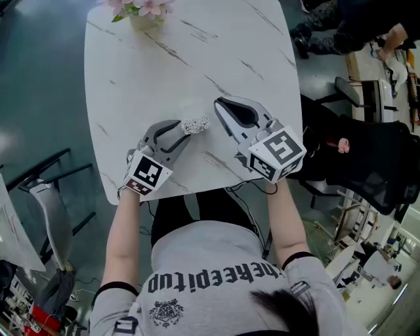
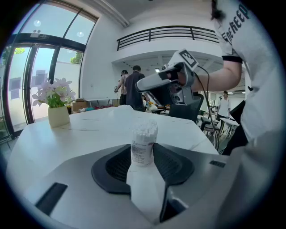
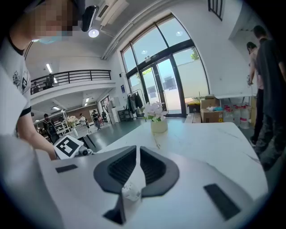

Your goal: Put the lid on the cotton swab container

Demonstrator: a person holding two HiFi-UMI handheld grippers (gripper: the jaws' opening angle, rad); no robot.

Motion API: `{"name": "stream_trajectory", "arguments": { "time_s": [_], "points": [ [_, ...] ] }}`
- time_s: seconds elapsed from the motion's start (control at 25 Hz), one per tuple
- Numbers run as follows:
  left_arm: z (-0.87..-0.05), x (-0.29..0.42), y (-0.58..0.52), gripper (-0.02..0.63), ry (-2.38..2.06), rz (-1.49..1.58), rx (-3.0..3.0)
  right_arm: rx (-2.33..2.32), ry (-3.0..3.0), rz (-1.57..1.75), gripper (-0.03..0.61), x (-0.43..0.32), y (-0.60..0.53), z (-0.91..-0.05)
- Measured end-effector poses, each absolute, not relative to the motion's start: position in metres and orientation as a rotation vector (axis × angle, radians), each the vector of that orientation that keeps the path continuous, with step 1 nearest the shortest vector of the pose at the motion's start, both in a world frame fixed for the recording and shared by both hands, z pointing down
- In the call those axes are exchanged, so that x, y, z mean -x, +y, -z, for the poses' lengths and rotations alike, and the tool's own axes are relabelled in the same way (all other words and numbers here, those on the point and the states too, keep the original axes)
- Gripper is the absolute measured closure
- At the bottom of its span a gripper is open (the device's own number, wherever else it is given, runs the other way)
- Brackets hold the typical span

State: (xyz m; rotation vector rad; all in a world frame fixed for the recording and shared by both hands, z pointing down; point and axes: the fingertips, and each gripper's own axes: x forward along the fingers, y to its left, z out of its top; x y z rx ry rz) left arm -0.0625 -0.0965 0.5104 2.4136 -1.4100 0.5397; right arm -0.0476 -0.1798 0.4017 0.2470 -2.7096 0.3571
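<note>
The cotton swab container [image 1: 196, 124], a small clear tub packed with white swabs and open at the top, is held just above the white marble table [image 1: 197, 59]. My left gripper [image 1: 184, 127] is shut on its lower part; in the left gripper view the container [image 2: 144, 134] stands upright between the jaw tips. My right gripper [image 1: 218, 104] hovers just right of it, jaws nearly together. Deep in their narrow gap sits a small clear lid [image 3: 129, 191], touching both jaws. The right gripper [image 2: 154, 82] also shows beyond the container.
A vase of pink flowers [image 1: 141, 10] stands at the table's far edge. A black chair [image 1: 374, 157] is at the right of the table, metal chair frames [image 1: 46, 170] at the left. People stand in the background.
</note>
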Motion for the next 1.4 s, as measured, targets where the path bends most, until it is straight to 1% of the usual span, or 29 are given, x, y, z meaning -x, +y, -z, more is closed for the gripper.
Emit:
{"name": "stream_trajectory", "arguments": {
  "time_s": [0.32, 0.72, 1.12, 1.4],
  "points": [
    [-0.508, 0.061, -0.096, 0.448, -1.423, -0.548, -2.422, -0.032, -2.653, -0.362, 0.494, 0.065, -0.178, -0.421],
    [-0.509, 0.06, -0.095, 0.449, -1.438, -0.556, -2.415, 0.172, -2.578, -0.372, 0.446, 0.076, -0.17, -0.445],
    [-0.51, 0.061, -0.094, 0.451, -1.452, -0.561, -2.405, 0.231, -2.575, -0.384, 0.459, 0.076, -0.163, -0.443],
    [-0.509, 0.062, -0.094, 0.451, -1.439, -0.557, -2.401, 0.253, -2.571, -0.375, 0.451, 0.067, -0.152, -0.434]
  ]
}}
